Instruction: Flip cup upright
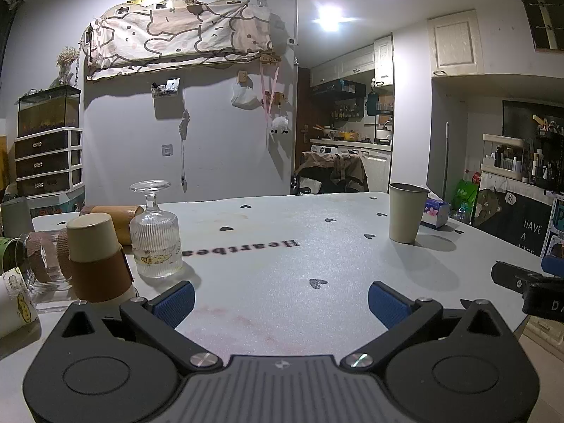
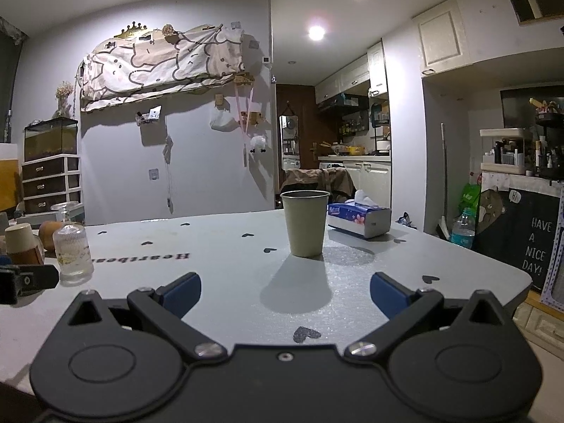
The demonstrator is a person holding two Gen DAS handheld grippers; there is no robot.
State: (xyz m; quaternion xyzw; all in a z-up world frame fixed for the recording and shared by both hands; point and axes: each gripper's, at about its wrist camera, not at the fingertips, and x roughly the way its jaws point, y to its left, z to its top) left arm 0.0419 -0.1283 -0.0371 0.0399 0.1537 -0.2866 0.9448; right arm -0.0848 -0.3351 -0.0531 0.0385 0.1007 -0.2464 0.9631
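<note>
A plain paper cup [image 2: 306, 224] stands upright, mouth up, on the grey table [image 2: 225, 246] ahead of my right gripper [image 2: 285, 294], which is open and empty, a short way back from it. The cup also shows in the left wrist view [image 1: 406, 212] at the far right. My left gripper [image 1: 281, 303] is open and empty, low over the table. A ribbed stemmed glass [image 1: 155, 236] stands upside down to its left, with an inverted sleeved paper cup [image 1: 97, 257] beside it. The right gripper's body [image 1: 528, 283] shows at the right edge.
A cluster of cups and glasses [image 1: 31, 264] crowds the table's left edge, with a brown cup lying on its side [image 1: 112, 216] behind. A tissue box [image 2: 359, 220] sits behind the upright cup. The table's right edge [image 2: 521, 275] drops off near a chalkboard sign.
</note>
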